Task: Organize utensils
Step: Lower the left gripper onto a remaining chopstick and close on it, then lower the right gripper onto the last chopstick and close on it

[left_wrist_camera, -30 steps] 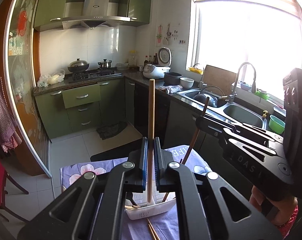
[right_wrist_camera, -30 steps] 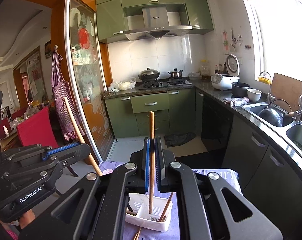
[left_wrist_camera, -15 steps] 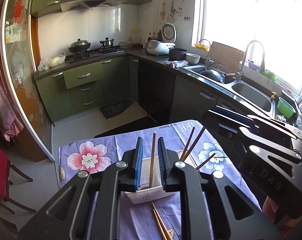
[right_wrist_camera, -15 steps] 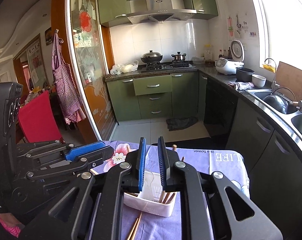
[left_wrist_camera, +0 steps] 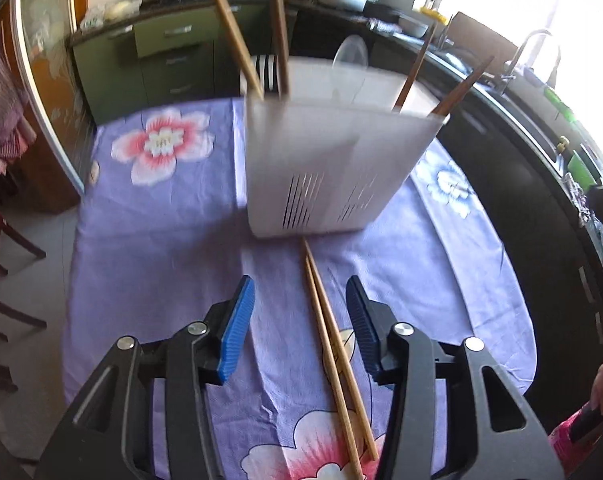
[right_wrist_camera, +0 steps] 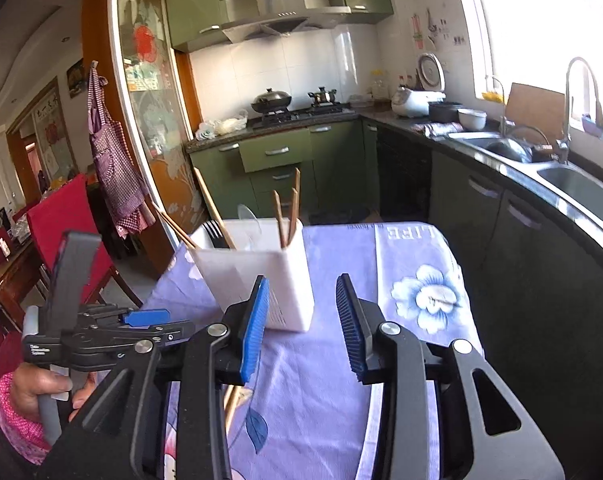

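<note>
Utensils are what this is about, and they sit on a big tabletop (left_wrist_camera: pixel 149 216) under a purple floral cloth, the largest thing in play. On it stands the white slotted caddy (left_wrist_camera: pixel 321 168), upright near the middle, seen again from the right wrist (right_wrist_camera: pixel 289 276). Then the left gripper (left_wrist_camera: pixel 299 320), low over the cloth, jaws spread wide and empty, blue pads (left_wrist_camera: pixel 235 328) either side of the loose pair. The right gripper (right_wrist_camera: pixel 301 324) is likewise gaping, nothing between its pads, hovering just in front of the caddy; the left gripper also shows at the lower left of the right wrist view (right_wrist_camera: pixel 145 318), held in a hand (right_wrist_camera: pixel 37 390).

Inside the caddy, wooden chopsticks (left_wrist_camera: pixel 233 28) lean out at the left end, more chopsticks (left_wrist_camera: pixel 457 90) at the right end. A clear plastic spoon (left_wrist_camera: pixel 351 56) stands in the middle section, black fork tines (left_wrist_camera: pixel 266 74) beside the left chopsticks.

Last, two loose chopsticks (left_wrist_camera: pixel 333 354) lie side by side on the cloth, tips touching the caddy's base, running toward the left gripper, between its open jaws.
</note>
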Action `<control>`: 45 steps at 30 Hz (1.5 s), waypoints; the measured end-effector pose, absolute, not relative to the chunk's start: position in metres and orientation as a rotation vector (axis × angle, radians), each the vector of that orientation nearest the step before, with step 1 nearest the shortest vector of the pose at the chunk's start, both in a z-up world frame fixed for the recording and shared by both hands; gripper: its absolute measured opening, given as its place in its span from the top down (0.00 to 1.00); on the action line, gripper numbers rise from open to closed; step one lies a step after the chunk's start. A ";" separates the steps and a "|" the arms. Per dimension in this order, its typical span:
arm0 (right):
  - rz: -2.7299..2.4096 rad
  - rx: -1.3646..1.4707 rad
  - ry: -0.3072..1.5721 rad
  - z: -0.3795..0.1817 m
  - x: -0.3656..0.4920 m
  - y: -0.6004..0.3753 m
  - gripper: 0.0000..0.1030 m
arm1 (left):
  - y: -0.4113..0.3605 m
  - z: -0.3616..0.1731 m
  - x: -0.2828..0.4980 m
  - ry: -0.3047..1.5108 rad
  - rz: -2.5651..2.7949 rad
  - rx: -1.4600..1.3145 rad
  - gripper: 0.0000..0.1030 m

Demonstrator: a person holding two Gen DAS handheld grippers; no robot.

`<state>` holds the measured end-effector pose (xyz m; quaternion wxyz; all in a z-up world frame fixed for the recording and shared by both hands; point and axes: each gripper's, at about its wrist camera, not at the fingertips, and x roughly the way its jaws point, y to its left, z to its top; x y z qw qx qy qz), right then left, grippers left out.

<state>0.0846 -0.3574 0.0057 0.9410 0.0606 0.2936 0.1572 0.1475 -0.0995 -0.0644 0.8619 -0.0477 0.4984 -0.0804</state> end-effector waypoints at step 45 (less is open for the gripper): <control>0.266 0.183 0.780 -0.068 0.111 -0.382 0.63 | -0.070 -0.093 0.132 1.039 -0.064 -0.071 0.95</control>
